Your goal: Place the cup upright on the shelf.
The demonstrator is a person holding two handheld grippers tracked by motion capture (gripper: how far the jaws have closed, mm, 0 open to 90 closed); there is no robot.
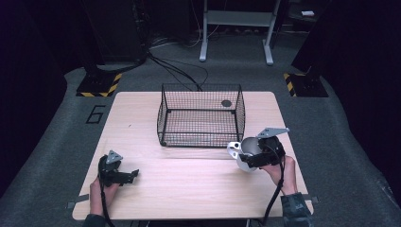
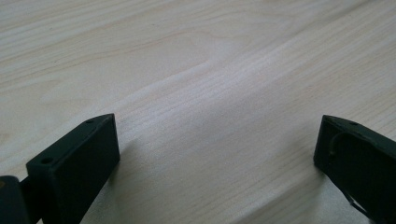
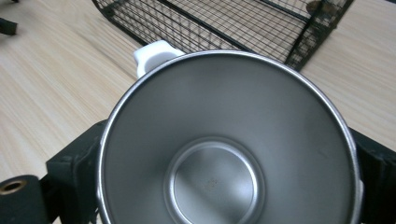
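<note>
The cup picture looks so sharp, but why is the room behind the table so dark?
High view: light falls on the table alone, so the surroundings go black. Right gripper view: the cup has soft sheen, no glare. Left gripper view: the fingers look slightly blurred.

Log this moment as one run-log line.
right gripper: shut on metal cup, white handle toward wire basket | left gripper: open, over bare table | basket: holds no cup

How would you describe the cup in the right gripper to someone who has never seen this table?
Find the black wire basket on the wooden table. Just off its near right corner, the right gripper clamps a cup. It is shiny metal inside, with a white handle.
</note>
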